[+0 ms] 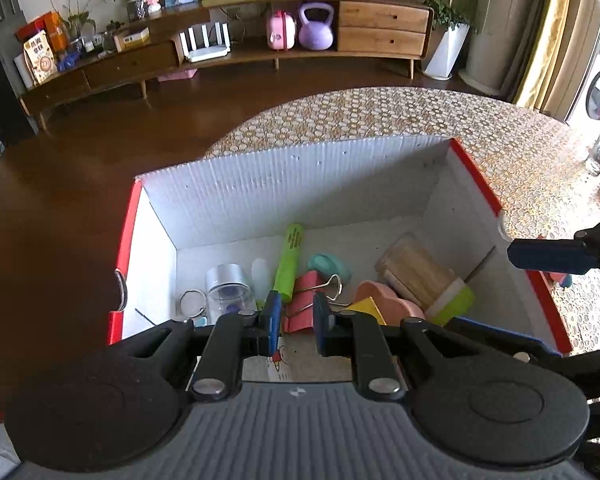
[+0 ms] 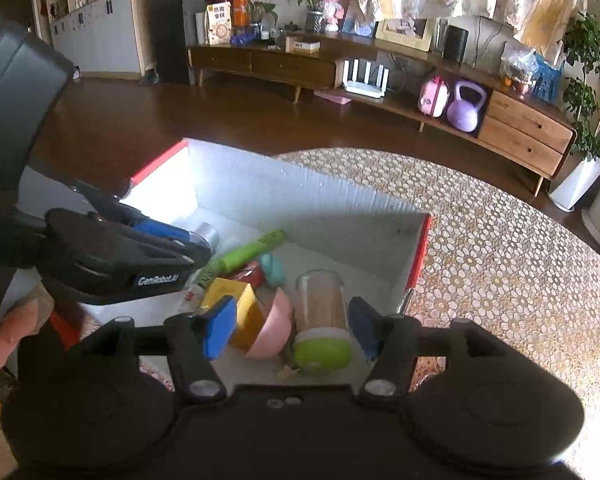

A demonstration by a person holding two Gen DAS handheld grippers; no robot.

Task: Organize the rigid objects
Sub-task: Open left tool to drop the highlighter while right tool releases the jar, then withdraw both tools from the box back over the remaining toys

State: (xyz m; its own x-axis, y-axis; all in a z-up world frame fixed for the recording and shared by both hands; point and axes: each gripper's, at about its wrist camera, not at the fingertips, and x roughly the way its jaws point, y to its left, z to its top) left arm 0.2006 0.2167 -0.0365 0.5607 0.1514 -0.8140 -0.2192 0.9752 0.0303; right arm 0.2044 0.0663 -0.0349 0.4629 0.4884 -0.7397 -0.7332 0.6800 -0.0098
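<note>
The left gripper [image 1: 296, 322] hangs over the near edge of the box [image 1: 300, 184], and its two blue fingers [image 1: 271, 316] stand a little apart with nothing between them. Just past them lies a pink binder clip [image 1: 304, 296] with wire handles. Next to the clip on the left is a green tube [image 1: 289, 260], and further left a clear jar with a silver lid [image 1: 228, 286] and a metal ring [image 1: 192, 302]. A small teal thing [image 1: 328, 265] sits behind the clip. To the right are a yellow block [image 1: 367, 309], a pink bowl [image 1: 392, 304] and a clear jar of sticks with a green lid [image 1: 424, 276], lying on its side. The right gripper [image 2: 292, 330] is wide open and holds nothing. It hangs over the right end of the box [image 2: 300, 200]. The jar of sticks [image 2: 322, 316] lies below, between its blue fingers [image 2: 220, 330], and I cannot tell if they touch it. The pink bowl [image 2: 274, 328] and yellow block [image 2: 236, 304] are just beside the jar. The box sits on a table [image 2: 500, 280] with a flower-pattern cloth. Far back stands a long wooden shelf [image 2: 380, 92] with a purple kettlebell [image 2: 465, 106] on it.
</note>
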